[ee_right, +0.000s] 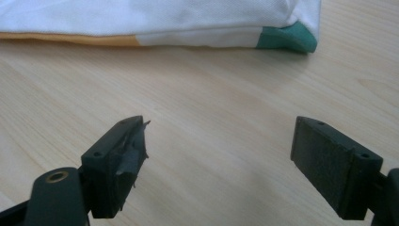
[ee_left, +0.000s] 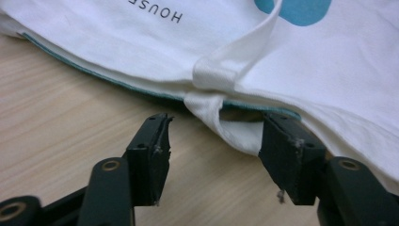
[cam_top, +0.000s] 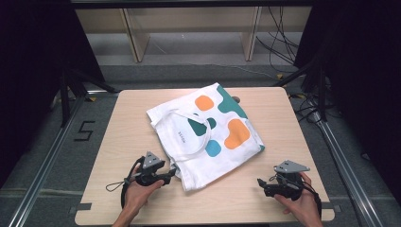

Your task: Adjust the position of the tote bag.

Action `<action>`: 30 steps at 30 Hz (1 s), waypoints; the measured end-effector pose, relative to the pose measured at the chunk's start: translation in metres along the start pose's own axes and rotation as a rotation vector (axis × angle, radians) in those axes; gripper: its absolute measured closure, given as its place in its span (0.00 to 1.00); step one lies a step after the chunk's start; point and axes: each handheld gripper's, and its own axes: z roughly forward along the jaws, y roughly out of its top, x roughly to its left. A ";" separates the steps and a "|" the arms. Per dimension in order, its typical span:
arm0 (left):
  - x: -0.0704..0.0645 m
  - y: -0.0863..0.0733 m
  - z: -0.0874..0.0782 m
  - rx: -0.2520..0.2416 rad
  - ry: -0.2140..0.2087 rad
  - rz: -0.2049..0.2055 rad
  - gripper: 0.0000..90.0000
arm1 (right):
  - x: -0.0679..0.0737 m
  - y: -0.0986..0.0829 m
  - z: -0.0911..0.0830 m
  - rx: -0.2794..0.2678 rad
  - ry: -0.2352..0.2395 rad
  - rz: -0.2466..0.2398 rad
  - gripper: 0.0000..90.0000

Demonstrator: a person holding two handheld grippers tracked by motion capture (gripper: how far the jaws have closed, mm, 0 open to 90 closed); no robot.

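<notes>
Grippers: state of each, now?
Left gripper: open, jaws at the edge of the white cloth tote bag, not clamped.
Right gripper: open, holding nothing.

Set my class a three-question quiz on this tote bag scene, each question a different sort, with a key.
1. True or false: the left gripper is shut on the bag.
2. The bag lies on the: A floor, B table, C shelf?
3. Which gripper sits clear of the bag, with bare wood between?

Key: 1 false, its jaws are open at the bag's edge, beside the strap. 2 B. 3 The right gripper.
</notes>
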 end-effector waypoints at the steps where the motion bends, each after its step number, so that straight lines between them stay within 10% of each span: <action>1: 0.001 0.001 0.002 -0.007 -0.003 -0.007 0.48 | 0.000 0.000 0.000 -0.001 0.002 0.000 0.22; 5: 0.001 0.004 0.006 0.003 -0.018 0.018 0.58 | -0.001 -0.001 0.003 -0.012 0.009 -0.025 0.23; 9: -0.008 0.006 0.012 0.038 0.003 0.129 0.73 | 0.001 0.001 0.001 -0.008 0.015 -0.014 0.24; 19: -0.014 0.000 0.016 0.086 -0.022 0.176 0.86 | -0.001 0.000 0.003 -0.022 -0.002 -0.045 0.26; 21: -0.024 0.001 0.019 0.090 -0.022 0.247 0.87 | 0.000 0.001 0.001 -0.019 0.000 -0.030 0.27; 30: -0.080 0.013 0.043 0.058 -0.144 0.316 0.94 | -0.006 0.002 -0.004 -0.060 0.010 -0.012 0.32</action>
